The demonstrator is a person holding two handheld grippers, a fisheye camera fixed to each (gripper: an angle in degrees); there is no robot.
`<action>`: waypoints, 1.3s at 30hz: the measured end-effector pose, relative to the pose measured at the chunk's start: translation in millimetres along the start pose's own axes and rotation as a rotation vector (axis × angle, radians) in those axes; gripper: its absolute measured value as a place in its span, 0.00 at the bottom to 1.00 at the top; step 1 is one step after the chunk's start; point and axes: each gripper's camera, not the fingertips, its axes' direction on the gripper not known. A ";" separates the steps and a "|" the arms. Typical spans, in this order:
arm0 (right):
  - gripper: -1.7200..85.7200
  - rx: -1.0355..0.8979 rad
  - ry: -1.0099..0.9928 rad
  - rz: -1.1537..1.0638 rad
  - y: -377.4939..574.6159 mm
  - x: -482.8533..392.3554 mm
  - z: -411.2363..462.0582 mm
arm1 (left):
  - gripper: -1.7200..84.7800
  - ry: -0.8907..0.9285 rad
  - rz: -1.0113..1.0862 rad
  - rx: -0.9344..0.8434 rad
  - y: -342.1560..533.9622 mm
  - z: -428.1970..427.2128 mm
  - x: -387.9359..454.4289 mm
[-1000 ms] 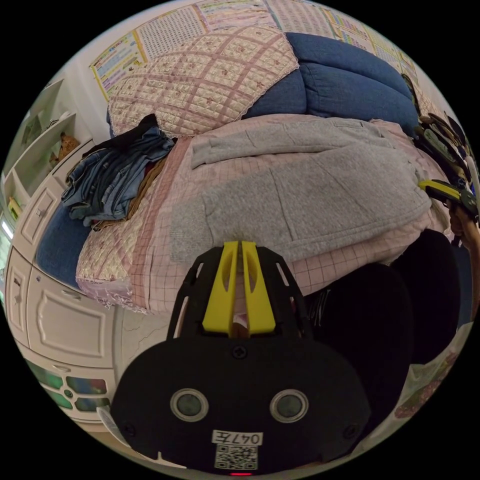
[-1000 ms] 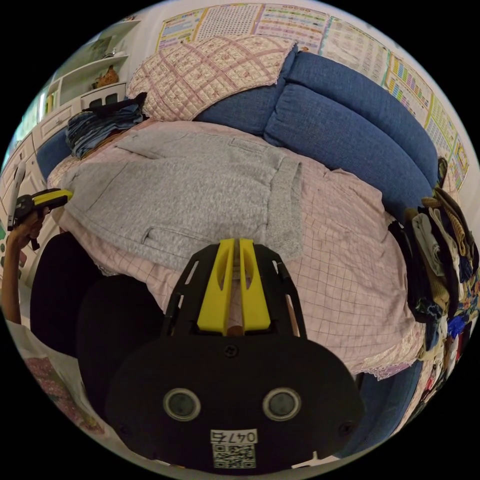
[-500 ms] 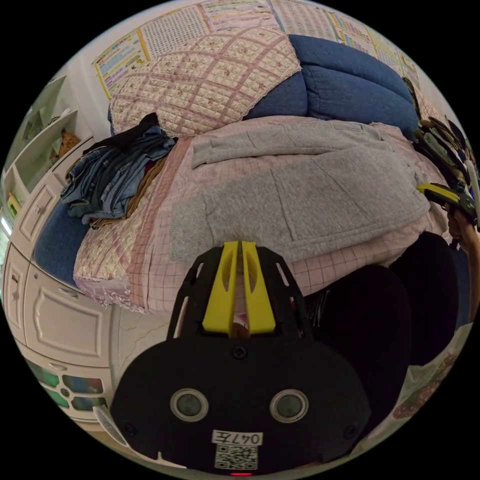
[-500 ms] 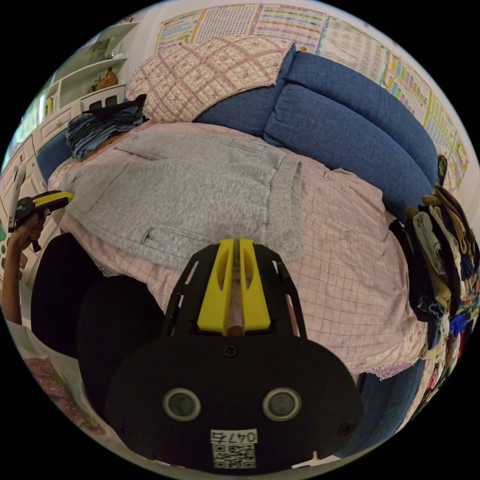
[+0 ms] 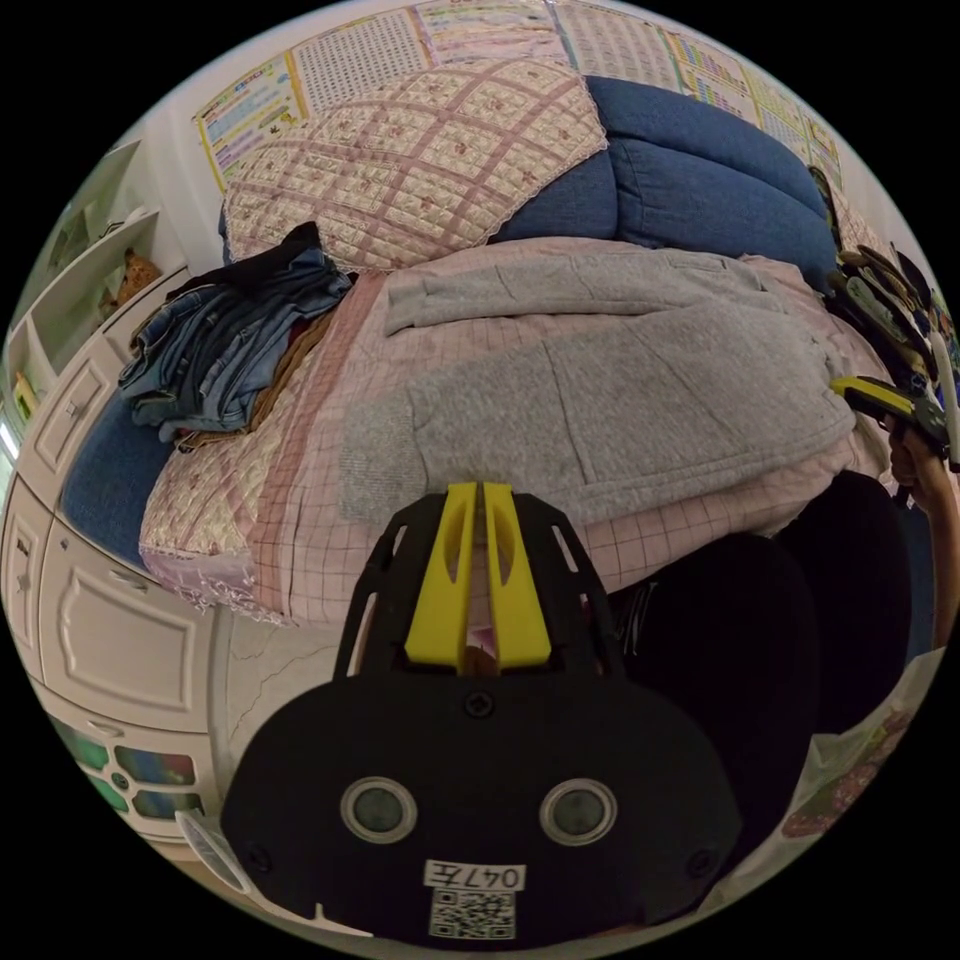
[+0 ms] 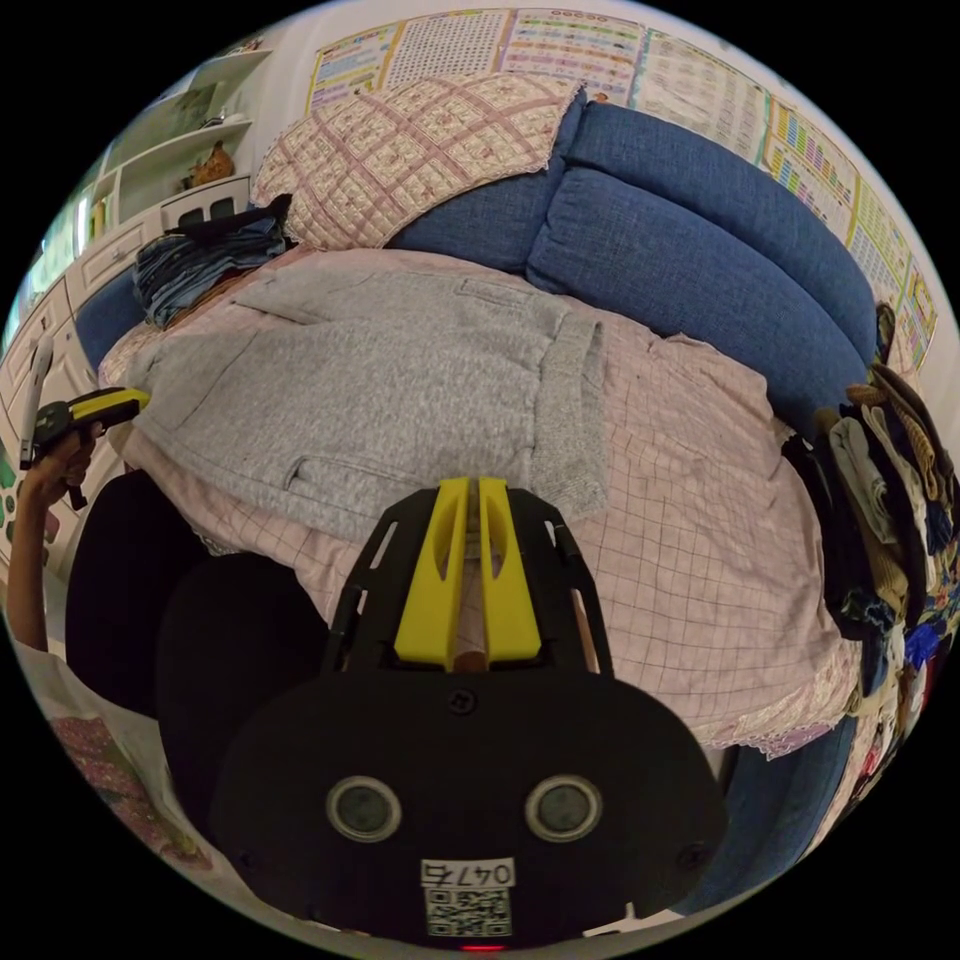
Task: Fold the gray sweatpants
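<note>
Sweatpants part-folded; both claws closed on nothing, clear of the cloth.
Soft gray fleece sweatpants [image 6: 370, 390] lie flat, apparently doubled leg on leg, mid-seat on the pink checked sheet [image 6: 700, 520] over the blue fabric sofa [image 6: 700, 250]; crosswise folds appear left. Left gripper [image 5: 478, 490] and right gripper [image 6: 462, 485] hover off the sofa's front edge. Folded jeans stack [image 5: 225, 340] sits at the sofa's end; quilted pink cushion [image 5: 420, 150] leans on its back.

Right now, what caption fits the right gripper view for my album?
Gray sweatpants lie flat on a pink checked cover, with the shut right gripper held empty near the waistband.
</note>
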 end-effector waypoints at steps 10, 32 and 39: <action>0.01 0.003 -0.013 0.009 16.1 13.9 15.6 | 0.01 0.006 -0.001 -0.001 9.1 -5.4 1.8; 0.01 0.004 -0.022 0.012 35.1 59.6 62.8 | 0.02 0.026 -0.007 0.003 59.0 -9.4 61.0; 0.01 -0.025 -0.038 -0.016 27.9 79.0 79.8 | 0.12 0.033 -0.101 0.139 79.5 -57.9 62.7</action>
